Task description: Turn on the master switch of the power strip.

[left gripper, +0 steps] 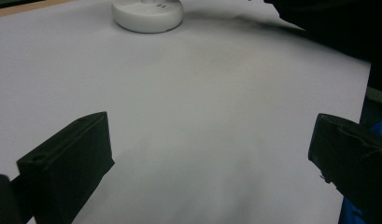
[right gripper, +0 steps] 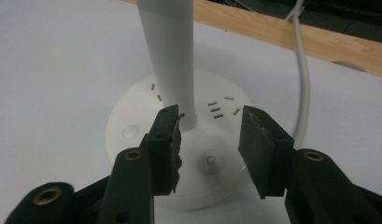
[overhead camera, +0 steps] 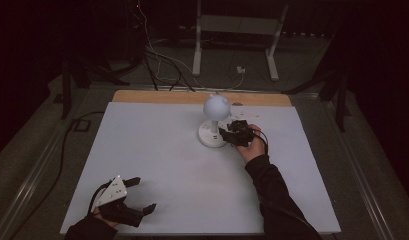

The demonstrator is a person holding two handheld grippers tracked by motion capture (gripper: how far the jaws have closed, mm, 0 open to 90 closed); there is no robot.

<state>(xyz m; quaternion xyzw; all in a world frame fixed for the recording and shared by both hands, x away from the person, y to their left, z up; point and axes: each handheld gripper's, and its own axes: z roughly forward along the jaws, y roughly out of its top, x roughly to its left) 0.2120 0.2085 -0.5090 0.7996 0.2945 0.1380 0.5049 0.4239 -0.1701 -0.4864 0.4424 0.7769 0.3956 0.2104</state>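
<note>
High view: a white lamp (overhead camera: 214,122) is seen standing upright on the table (overhead camera: 157,155), toward its far edge, with a round head above a slim stem and a flat disc base. The right gripper (overhead camera: 231,134) is held at the base from about 4 o'clock, the forearm reaching in from the near edge at a slant. The left gripper (overhead camera: 137,196) is rested near the table's near-left corner, well apart from the lamp.

Left gripper view: the jaws are spread wide with nothing between them, bare table lying ahead. The lamp's base (left gripper: 147,15) is seen far off at 12 o'clock.

Right gripper view: the jaws are partly closed and hang low over the base (right gripper: 132,116), pointing at the stem (right gripper: 170,56), which rises at 12 o'clock just beyond the left jaw's tip. No pad is seen pressing on anything, and a power button (right gripper: 208,162) lies between the jaws. A white cable (right gripper: 304,84) runs off at 2 o'clock.

The lamp is judged stiff, smooth plastic, fairly light but top-heavy; a grip on the stem low down, near the base, would be steadiest, as the glossy surface may slip.
</note>
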